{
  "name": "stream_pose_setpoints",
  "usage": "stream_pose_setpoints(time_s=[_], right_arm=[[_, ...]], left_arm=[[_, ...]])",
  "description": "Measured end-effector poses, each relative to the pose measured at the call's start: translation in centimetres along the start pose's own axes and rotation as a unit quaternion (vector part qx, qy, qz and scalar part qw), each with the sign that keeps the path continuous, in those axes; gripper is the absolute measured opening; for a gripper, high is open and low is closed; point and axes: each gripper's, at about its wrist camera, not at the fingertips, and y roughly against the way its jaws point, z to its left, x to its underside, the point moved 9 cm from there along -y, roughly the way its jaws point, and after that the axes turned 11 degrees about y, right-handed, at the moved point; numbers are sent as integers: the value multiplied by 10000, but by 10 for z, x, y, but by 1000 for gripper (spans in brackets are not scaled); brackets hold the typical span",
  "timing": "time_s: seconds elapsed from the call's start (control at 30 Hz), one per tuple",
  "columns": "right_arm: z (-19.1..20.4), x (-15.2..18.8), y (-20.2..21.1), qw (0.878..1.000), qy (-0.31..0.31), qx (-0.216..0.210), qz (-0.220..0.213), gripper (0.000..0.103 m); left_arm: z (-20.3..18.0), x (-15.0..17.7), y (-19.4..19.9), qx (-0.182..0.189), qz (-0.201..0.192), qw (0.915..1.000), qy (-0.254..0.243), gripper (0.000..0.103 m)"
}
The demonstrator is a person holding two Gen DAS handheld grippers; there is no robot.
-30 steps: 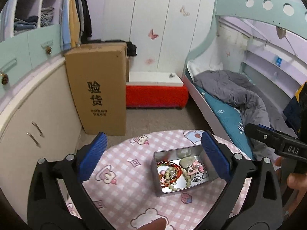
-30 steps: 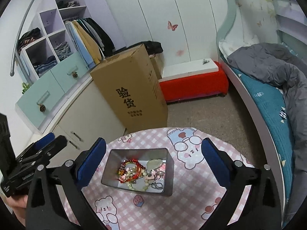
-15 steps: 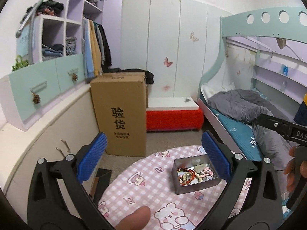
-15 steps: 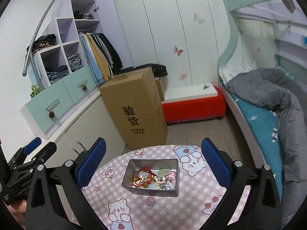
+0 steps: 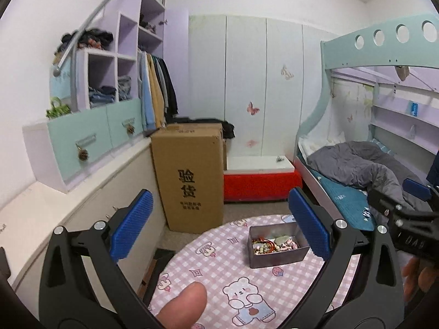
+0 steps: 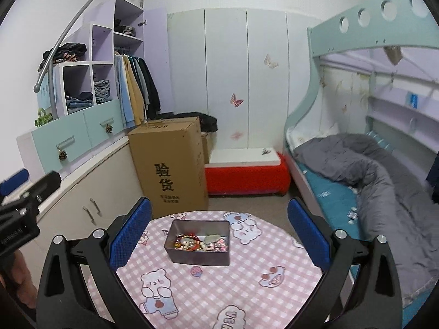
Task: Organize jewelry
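Count: one metal tin of mixed jewelry, one round bench, one cardboard box, two hand-held grippers: left hand-held gripper, right hand-held gripper.

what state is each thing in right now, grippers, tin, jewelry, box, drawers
left gripper: open, empty
right gripper: open, empty
metal tin: lidless, upright on the round table
jewelry: heaped in the tin
cardboard box: flaps shut, standing upright
teal drawers: shut
grey duvet: rumpled on the bed
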Motion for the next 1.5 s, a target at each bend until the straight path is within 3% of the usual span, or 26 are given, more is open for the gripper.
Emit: stream_pose_setpoints(time_s=[0.33, 0.53, 1.0, 1.5], right_arm=[[7, -5, 39, 9989, 122, 248, -385, 96], [8, -16, 51, 9978, 111, 304, -584, 96], [10, -20, 58, 9974, 110, 308, -646, 96], [16, -18, 48, 9982, 97, 230, -538, 96]], left_arm=[[-5, -12, 47, -97, -548, 9984, -40, 97], [-7, -13, 57, -67, -672, 9977, -54, 97], [0, -15, 59, 120, -678, 9974, 205, 97], [-1, -11, 47, -70, -594, 9982, 79, 97]])
